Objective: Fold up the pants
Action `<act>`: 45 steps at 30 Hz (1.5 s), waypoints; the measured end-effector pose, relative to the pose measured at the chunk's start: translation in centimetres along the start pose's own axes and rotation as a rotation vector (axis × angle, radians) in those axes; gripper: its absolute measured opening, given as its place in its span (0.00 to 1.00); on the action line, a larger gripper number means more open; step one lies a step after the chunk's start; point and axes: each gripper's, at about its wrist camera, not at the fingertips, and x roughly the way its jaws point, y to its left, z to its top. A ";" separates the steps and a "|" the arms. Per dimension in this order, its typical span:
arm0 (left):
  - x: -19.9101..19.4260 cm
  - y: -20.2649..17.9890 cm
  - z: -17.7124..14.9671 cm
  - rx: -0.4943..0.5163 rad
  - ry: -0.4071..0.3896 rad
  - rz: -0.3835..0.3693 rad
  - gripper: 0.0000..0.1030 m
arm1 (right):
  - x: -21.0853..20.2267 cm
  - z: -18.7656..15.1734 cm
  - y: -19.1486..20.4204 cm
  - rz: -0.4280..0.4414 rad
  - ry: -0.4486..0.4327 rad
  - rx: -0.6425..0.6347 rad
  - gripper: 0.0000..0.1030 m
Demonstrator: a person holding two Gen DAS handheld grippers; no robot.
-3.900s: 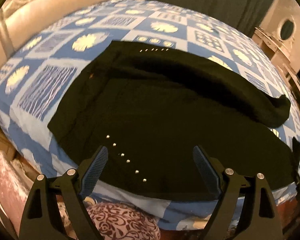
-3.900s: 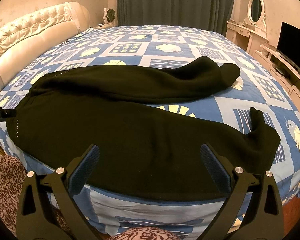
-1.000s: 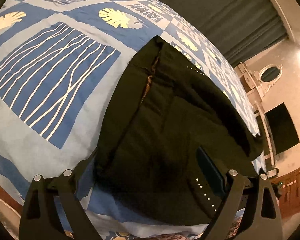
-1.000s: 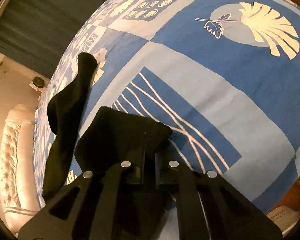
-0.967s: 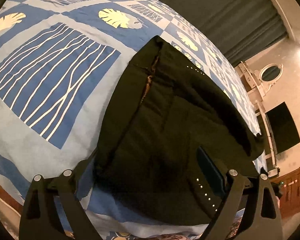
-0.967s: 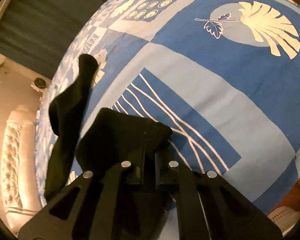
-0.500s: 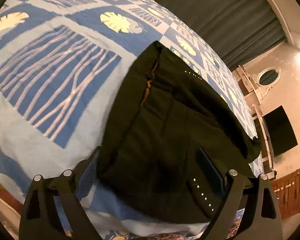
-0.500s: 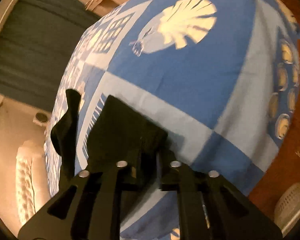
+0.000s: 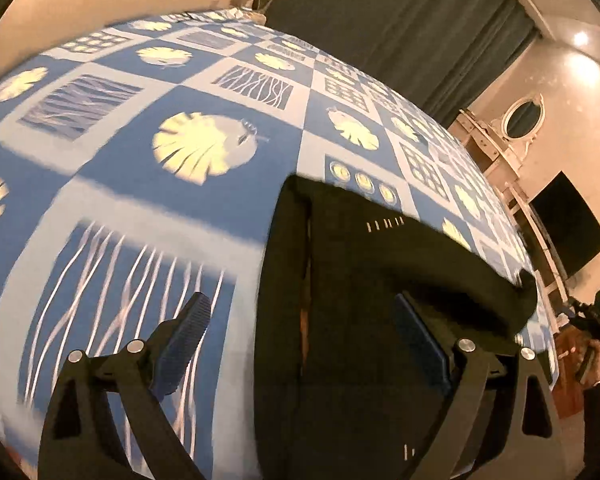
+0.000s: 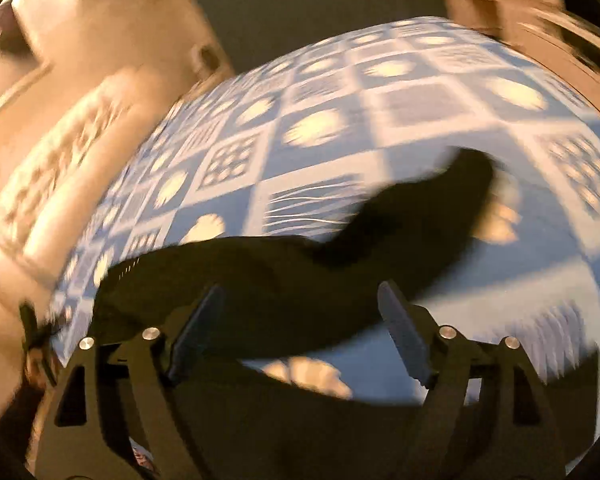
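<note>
While both wrist views are a bit smeared, here's what you can make out:

pants: black pants (image 9: 380, 280) lying on the bed, filling the lower right of the left wrist frame; a row of tiny pale studs sits near the upper edge of the fabric. In the right wrist frame the same pants (image 10: 300, 280) stretch across the middle, one leg curling up toward the right of centre, the other dark layer along the bottom edge.

bed: blue and white patchwork cover (image 9: 180, 100) with pale leaf and wavy-line squares, takes up most of both frames.

left claw: left claw (image 9: 300, 344) wide open, nothing gripped. Its left finger (image 9: 180, 340) hangs over bare bedcover, the right one over the black cloth. Can't tell if either touches the fabric.

right claw: right claw (image 10: 300, 332) has just been spreading its jaws and stands wide now, nothing pinched. Pants show in the gap between the fingers, but the pads aren't pressing on them.

background: dark curtain (image 9: 400, 20) at upper centre, oval mirror (image 9: 520, 120) and dark TV screen (image 9: 568, 228) on the right, padded headboard (image 10: 60, 160) on the left.
</note>
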 end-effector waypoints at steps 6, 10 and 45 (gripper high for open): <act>8.0 1.9 6.0 -0.082 0.075 -0.078 0.88 | 8.6 3.3 6.9 0.055 0.115 -0.124 0.78; 11.4 2.3 7.9 -0.106 0.113 -0.119 0.88 | 12.0 3.3 9.2 0.052 0.168 -0.176 0.79; 15.7 -1.8 8.5 0.090 0.179 0.000 0.20 | 28.8 4.8 15.4 0.034 0.503 -0.468 0.40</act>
